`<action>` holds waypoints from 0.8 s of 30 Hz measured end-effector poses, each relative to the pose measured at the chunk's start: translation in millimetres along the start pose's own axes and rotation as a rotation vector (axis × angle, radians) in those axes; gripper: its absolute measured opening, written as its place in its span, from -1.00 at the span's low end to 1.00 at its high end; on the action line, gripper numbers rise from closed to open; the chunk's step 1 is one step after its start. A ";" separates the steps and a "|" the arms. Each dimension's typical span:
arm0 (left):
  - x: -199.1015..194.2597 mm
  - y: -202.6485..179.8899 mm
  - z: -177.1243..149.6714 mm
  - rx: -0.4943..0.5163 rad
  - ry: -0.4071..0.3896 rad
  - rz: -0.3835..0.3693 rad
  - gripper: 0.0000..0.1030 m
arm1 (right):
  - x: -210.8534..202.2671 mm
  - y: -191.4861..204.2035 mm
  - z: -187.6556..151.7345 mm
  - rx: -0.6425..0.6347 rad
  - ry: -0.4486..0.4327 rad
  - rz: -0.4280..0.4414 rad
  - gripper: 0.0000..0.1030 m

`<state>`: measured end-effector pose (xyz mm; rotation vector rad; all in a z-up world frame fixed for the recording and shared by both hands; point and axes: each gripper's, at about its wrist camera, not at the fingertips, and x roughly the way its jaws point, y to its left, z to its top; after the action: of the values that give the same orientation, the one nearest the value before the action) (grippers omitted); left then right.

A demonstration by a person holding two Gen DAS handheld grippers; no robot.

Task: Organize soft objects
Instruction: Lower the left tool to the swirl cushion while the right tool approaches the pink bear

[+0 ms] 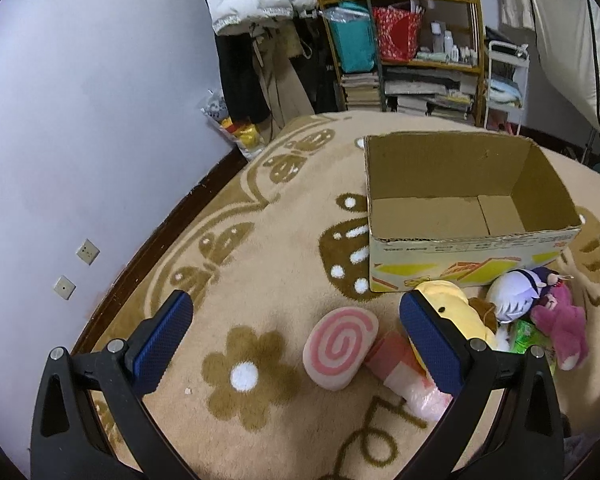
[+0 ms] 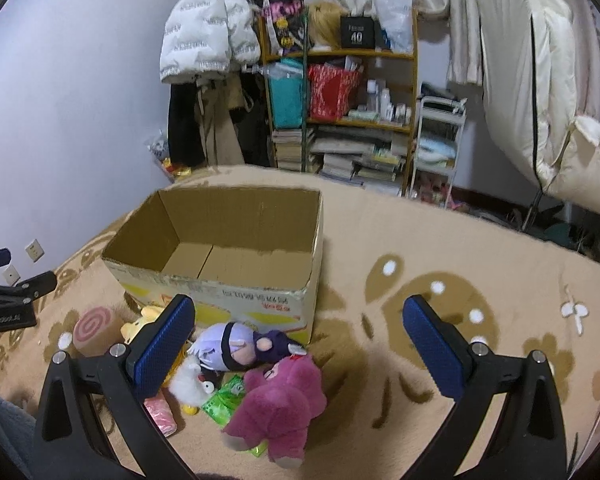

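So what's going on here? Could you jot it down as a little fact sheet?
Setting: beige patterned carpet
Container: open brown cardboard box, nothing inside
Toys beside box: magenta plush animal, purple-haired plush doll, round pink-swirl cushion, yellow plush
Left gripper: open, holds nothing
Right gripper: open, holds nothing
Progress: no toy boxed yet

Left tongs (image 1: 296,312): jaws spread wide, nothing between the blue pads (image 1: 162,346), pointing toward 12 o'clock and tilted down. Right tongs (image 2: 298,316): jaws likewise spread wide, empty, same heading and tilt. In the right wrist view the left tongs (image 2: 4,280) show at 9 o'clock, level with the right.
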<state>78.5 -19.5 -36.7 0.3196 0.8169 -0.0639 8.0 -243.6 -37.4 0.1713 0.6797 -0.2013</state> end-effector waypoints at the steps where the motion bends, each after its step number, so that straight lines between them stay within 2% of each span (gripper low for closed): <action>1: 4.3 -1.7 2.1 0.004 0.008 -0.002 0.99 | 4.4 -0.1 -0.9 0.002 0.015 0.004 1.00; 10: 48.2 -10.2 2.7 0.006 0.136 -0.028 0.99 | 39.8 -7.9 -10.8 0.059 0.157 0.036 1.00; 24: 97.2 -9.4 -12.0 -0.029 0.294 -0.055 0.99 | 76.0 1.9 -30.9 0.021 0.310 0.077 1.00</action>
<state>135.0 -18.3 -117.3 0.2823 1.1176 -0.0568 47.5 -244.7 -109.3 0.2514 0.9777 -0.1083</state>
